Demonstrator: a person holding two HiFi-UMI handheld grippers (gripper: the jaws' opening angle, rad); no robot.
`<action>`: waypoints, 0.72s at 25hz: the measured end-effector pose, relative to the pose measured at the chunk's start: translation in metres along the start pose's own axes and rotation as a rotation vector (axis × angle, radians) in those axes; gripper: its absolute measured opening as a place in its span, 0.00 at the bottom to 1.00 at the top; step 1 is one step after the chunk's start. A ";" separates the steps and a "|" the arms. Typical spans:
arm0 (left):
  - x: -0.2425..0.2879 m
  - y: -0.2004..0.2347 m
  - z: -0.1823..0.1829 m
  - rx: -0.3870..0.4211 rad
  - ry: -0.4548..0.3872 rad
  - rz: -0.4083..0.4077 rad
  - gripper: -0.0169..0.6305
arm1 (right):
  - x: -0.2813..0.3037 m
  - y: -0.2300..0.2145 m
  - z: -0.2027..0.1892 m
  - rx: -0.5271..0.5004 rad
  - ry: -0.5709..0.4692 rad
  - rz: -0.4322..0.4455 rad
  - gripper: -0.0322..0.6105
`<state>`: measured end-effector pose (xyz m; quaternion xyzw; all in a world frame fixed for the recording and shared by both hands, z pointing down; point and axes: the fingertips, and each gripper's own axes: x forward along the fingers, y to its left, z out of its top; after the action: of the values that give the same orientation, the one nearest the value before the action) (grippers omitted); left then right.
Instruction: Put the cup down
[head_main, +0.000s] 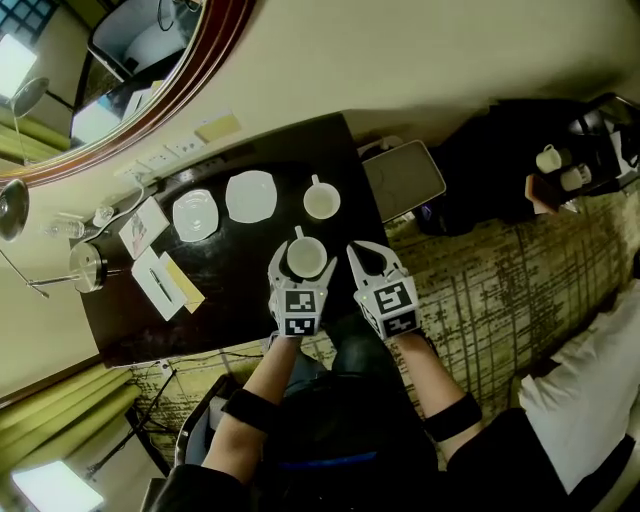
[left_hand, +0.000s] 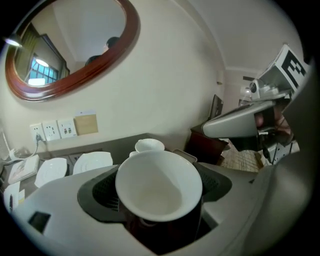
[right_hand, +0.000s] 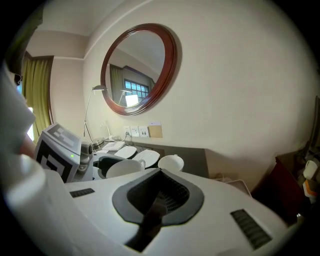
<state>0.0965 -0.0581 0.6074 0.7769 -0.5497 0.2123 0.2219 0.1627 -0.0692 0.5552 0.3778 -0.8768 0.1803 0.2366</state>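
A white cup (head_main: 306, 256) sits upright between the jaws of my left gripper (head_main: 303, 268), which is shut on it over the near right part of the dark table (head_main: 230, 295). The left gripper view shows the cup's empty bowl (left_hand: 159, 185) clamped between the pads. My right gripper (head_main: 364, 257) hangs just right of it past the table's edge, shut and empty, with its jaws meeting (right_hand: 160, 200). A second white cup (head_main: 321, 201) stands on the table farther back, with two white saucers (head_main: 250, 196) (head_main: 195, 214) to its left.
Papers and a pen (head_main: 160, 283) lie at the table's left end by a lamp (head_main: 88, 268). A grey tray (head_main: 403, 178) sits off the table's right side. Wall sockets (left_hand: 52, 129) and an oval mirror (right_hand: 140, 67) are behind the table. Patterned carpet (head_main: 500, 290) spreads to the right.
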 end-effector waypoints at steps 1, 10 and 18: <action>0.005 -0.009 -0.003 -0.002 0.004 -0.015 0.69 | -0.002 -0.005 -0.001 0.008 0.002 -0.001 0.06; 0.041 -0.048 -0.025 0.041 0.031 -0.060 0.69 | -0.014 -0.047 -0.013 0.006 0.019 -0.030 0.06; 0.053 -0.059 -0.035 0.030 0.002 -0.065 0.69 | -0.016 -0.063 -0.026 0.006 0.017 -0.030 0.06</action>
<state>0.1655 -0.0610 0.6598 0.7974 -0.5206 0.2140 0.2174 0.2265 -0.0879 0.5760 0.3903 -0.8684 0.1822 0.2456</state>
